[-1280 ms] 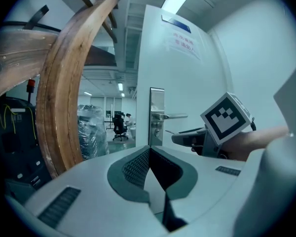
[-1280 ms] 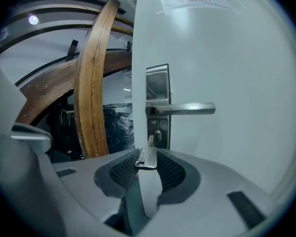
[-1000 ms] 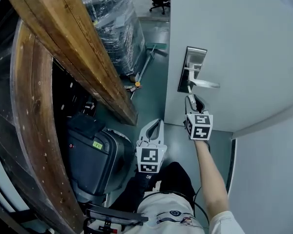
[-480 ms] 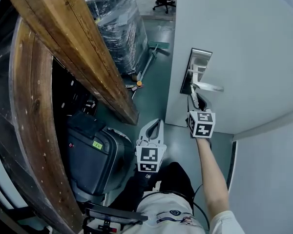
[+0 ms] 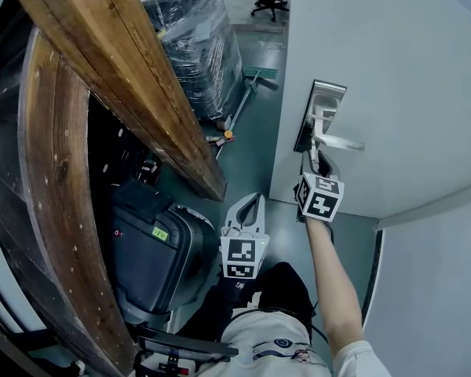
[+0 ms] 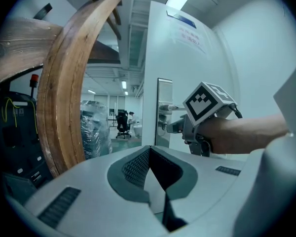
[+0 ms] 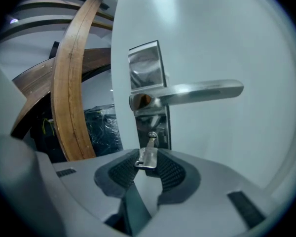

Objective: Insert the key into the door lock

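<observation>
From the head view, the right gripper (image 5: pixel 314 157) is up against the white door (image 5: pixel 400 69), just under the lever handle (image 5: pixel 341 141). It points at the lower part of the door lock (image 5: pixel 320 118). The left gripper (image 5: pixel 253 200) hangs low and well apart from the door, beside a slanting wooden beam (image 5: pixel 133 85).

In the left gripper view, that claw's pads are pressed together at the tips with nothing between them. The other hand works at the lock plate beyond.

In the right gripper view, the claw pinches the key (image 7: pixel 149 152) by its flat head. The blade sticks out ahead, and its tip is right at the keyhole (image 7: pixel 152 138) below the handle. I cannot tell whether the tip has gone in yet.

The key looks like a small, light, stiff piece of metal, thin and smooth. I'd guess it could swivel or slip between the pads if the tip catches on the cylinder face. Holding it on the broad head, flat against the pads, seems right. That leaves the whole blade free and in line with the slot.
</observation>
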`<state>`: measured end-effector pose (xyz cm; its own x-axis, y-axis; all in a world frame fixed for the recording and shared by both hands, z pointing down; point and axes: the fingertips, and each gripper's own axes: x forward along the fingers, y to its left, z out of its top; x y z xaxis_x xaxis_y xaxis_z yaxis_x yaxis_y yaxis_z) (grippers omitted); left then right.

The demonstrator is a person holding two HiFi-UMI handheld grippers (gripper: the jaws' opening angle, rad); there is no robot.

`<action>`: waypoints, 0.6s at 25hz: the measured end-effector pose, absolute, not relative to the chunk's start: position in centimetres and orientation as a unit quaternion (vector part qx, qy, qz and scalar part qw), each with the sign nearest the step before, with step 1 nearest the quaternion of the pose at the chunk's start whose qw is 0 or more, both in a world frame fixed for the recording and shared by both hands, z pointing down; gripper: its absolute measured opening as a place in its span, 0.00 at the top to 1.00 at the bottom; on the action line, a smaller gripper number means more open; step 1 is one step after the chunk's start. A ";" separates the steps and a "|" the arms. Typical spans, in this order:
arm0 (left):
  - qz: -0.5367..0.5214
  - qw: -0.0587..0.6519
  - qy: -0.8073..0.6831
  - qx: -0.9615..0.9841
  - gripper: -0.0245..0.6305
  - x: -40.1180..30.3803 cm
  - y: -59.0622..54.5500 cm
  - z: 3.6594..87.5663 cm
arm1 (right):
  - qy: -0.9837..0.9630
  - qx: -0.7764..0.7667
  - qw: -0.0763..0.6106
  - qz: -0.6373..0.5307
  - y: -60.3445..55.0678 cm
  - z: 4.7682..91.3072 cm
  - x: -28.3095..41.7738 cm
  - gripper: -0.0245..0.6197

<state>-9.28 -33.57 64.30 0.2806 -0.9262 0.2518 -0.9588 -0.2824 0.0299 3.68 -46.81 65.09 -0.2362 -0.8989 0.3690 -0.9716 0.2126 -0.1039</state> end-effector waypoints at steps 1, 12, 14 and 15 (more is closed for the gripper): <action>0.093 0.089 -0.593 0.795 0.96 -9.4 -33.6 64.3 | -0.762 0.617 0.108 0.164 -46.9 65.0 3.6 0.78; 0.097 0.095 -0.603 0.786 0.96 -10.8 -33.9 65.0 | -0.732 0.656 0.095 0.157 -48.9 65.2 3.4 0.78; 0.097 0.095 -0.604 0.785 0.96 -11.0 -34.0 65.0 | -0.729 0.661 0.094 0.152 -49.4 65.1 3.4 0.78; 0.098 0.095 -0.605 0.784 0.96 -11.1 -34.0 65.1 | -0.727 0.664 0.093 0.147 -49.6 65.1 3.4 0.78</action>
<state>-11.06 -34.02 65.05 0.2483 -0.9308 0.2681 -0.9679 -0.2494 0.0307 3.40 -49.57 65.08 -0.1009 -0.9382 0.3310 -0.9931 0.0749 -0.0903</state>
